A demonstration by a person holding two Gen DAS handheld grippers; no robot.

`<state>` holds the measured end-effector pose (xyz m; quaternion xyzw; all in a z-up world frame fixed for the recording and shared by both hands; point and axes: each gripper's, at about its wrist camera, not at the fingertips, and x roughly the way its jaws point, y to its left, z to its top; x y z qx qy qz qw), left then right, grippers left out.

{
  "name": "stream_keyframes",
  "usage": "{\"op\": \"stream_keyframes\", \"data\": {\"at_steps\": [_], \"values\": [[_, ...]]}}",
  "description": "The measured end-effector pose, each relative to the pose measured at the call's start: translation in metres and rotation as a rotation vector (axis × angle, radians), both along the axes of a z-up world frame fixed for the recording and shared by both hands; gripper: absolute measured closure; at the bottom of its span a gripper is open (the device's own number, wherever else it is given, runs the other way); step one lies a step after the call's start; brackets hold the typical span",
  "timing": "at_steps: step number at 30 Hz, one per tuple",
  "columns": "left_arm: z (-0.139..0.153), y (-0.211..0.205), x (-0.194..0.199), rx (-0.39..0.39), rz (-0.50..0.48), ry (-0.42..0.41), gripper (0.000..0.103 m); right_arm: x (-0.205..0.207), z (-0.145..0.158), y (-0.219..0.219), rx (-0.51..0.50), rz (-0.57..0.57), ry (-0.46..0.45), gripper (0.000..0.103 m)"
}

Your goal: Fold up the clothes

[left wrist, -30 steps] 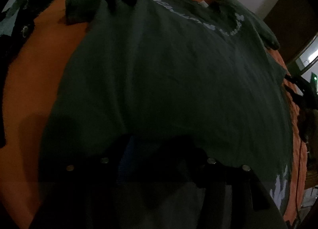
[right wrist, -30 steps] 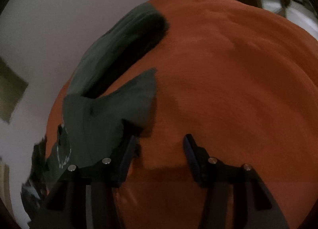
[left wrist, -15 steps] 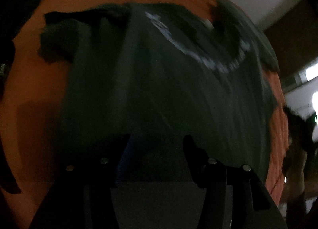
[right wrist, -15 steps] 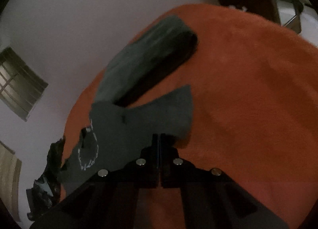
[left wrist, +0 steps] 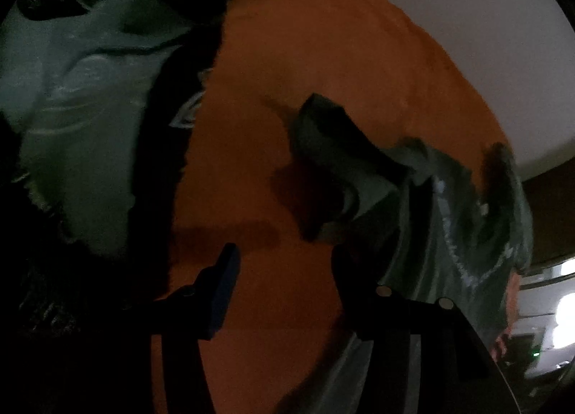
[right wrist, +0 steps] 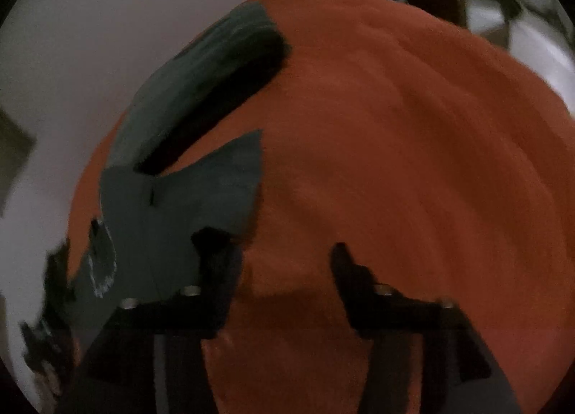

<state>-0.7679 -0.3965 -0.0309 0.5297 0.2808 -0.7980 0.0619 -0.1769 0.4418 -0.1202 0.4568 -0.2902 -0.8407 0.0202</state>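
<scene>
While both sets of jaws stand apart, the green T-shirt (right wrist: 172, 220) lies beside the right gripper's (right wrist: 276, 263) left jaw.

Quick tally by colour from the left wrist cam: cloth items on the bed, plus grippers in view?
Dark green shirt: 1
Dark clothes pile at the left edge, too blurred to split: 1
Orange bed cover: 1
Black left gripper, jaws apart: 1
Total: 4

Bedroom (orange bedspread (right wrist: 413, 162), clothes (right wrist: 201, 79))
</scene>
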Motion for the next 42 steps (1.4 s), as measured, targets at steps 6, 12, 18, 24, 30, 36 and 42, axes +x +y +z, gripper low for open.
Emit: {"op": "stream_keyframes", "data": {"at_steps": [6, 12, 18, 24, 30, 36, 42], "values": [[-0.008, -0.005, -0.019, 0.195, 0.103, 0.086, 0.049, 0.009, -0.007, -0.006, -0.037, 0.006, 0.019, 0.049], [-0.029, 0.000, -0.042, 0.263, 0.101, 0.031, 0.049, 0.011, -0.009, -0.010, -0.069, -0.001, 0.017, 0.047], [0.025, 0.011, -0.024, 0.139, 0.104, 0.208, 0.097, 0.013, -0.008, -0.010, -0.116, -0.020, 0.017, 0.046], [0.004, 0.011, -0.006, -0.054, 0.119, -0.079, 0.095, 0.017, -0.004, -0.004, -0.135, -0.041, 0.006, 0.046], [-0.024, -0.022, 0.028, 0.281, 0.293, -0.088, 0.080, 0.011, -0.005, 0.000, -0.155, -0.030, 0.000, 0.044], [0.006, -0.001, 0.078, 0.255, 0.217, -0.041, 0.077, 0.006, -0.009, 0.003, -0.184, -0.001, 0.008, 0.044], [0.021, 0.071, 0.105, 0.241, -0.106, 0.042, 0.077, -0.008, -0.006, -0.008, -0.160, 0.041, 0.057, 0.044]]}}
